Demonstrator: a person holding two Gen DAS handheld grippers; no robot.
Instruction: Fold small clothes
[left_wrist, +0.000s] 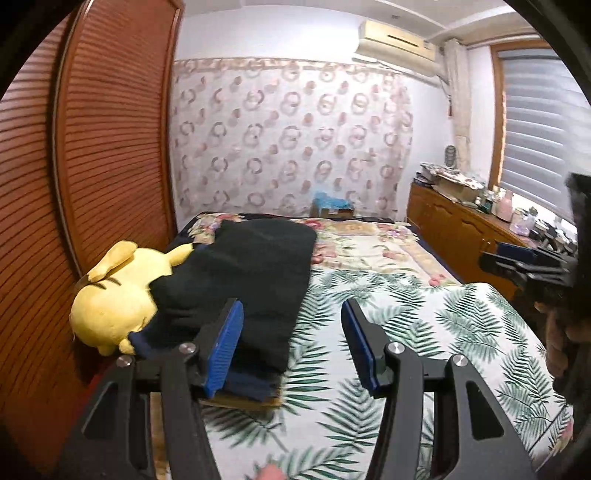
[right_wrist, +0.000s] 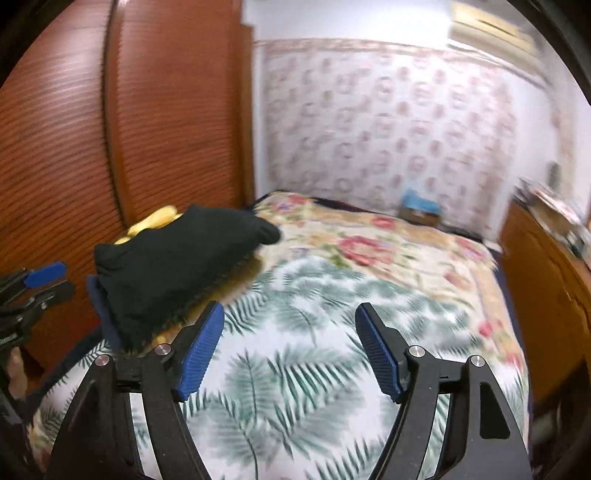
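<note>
A folded black garment (left_wrist: 243, 273) lies on the left of the bed, on top of a navy cloth (left_wrist: 251, 387) and partly over a yellow plush toy (left_wrist: 110, 299). My left gripper (left_wrist: 291, 306) is open just in front of the pile; its left pad overlaps the garment's near edge in the picture, and nothing is between the pads. In the right wrist view the same black garment (right_wrist: 177, 266) sits up and to the left of my right gripper (right_wrist: 291, 308), which is open over the palm-leaf sheet with nothing in it. Each gripper shows at the edge of the other's view: right gripper (left_wrist: 495, 258), left gripper (right_wrist: 55, 282).
The bed carries a palm-leaf sheet (right_wrist: 295, 369) near me and a floral blanket (left_wrist: 369, 243) farther back. A louvred wooden wardrobe (left_wrist: 110, 129) stands close along the left. A cluttered wooden cabinet (left_wrist: 454, 225) runs along the right, under a window blind.
</note>
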